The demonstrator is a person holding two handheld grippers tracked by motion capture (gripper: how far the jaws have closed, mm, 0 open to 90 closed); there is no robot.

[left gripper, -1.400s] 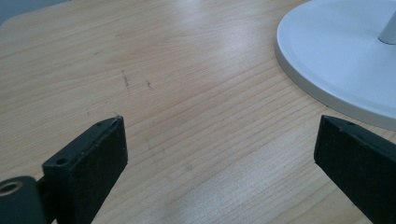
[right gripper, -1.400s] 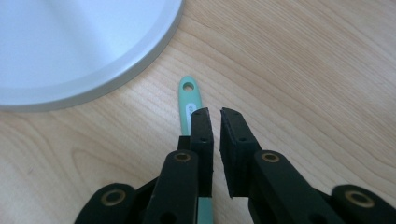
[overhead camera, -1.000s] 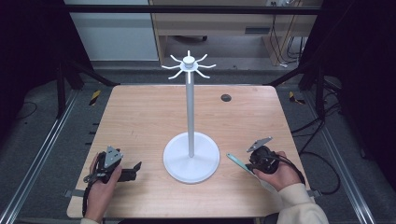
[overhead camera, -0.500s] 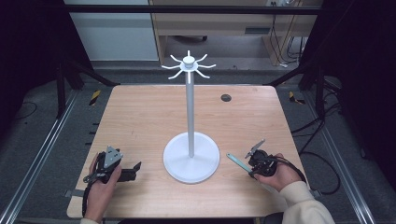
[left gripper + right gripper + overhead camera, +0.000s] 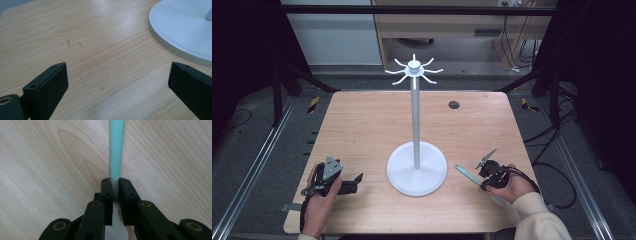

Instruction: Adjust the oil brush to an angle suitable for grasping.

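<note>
The thing in hand is a thin flat strip (image 5: 117, 147), pale mint-green w/ a smooth matte face. In the right gripper view it runs straight away from the jaws, even in width, lying flat on the wood. A whitish part shows below, between the jaw arms; its shape there can't be made out.

In the high view the strip (image 5: 466, 173) sits on the table (image 5: 362, 125) near the front edge, right of the stand's base, slanting toward the base w/ its free end just beside the rim but not touching.

The right gripper (image 5: 113, 185) has just been closing and its jaws are now clamped on the strip from both sides, pads pressing its edges. In the high view the right gripper (image 5: 484, 175) is held low at the table, hand behind it, cream sleeve at the near right.

The left gripper (image 5: 117, 77) has jaws wide apart, nothing betw. them but bare wood. In the high view the left gripper (image 5: 354, 181) rests on the table at near left, pointing right toward the stand.

The stand (image 5: 416, 115) is white: round flat base, slim upright pole, ring of curved hooks on top. It stands mid-table, betw. the two grippers.
</note>
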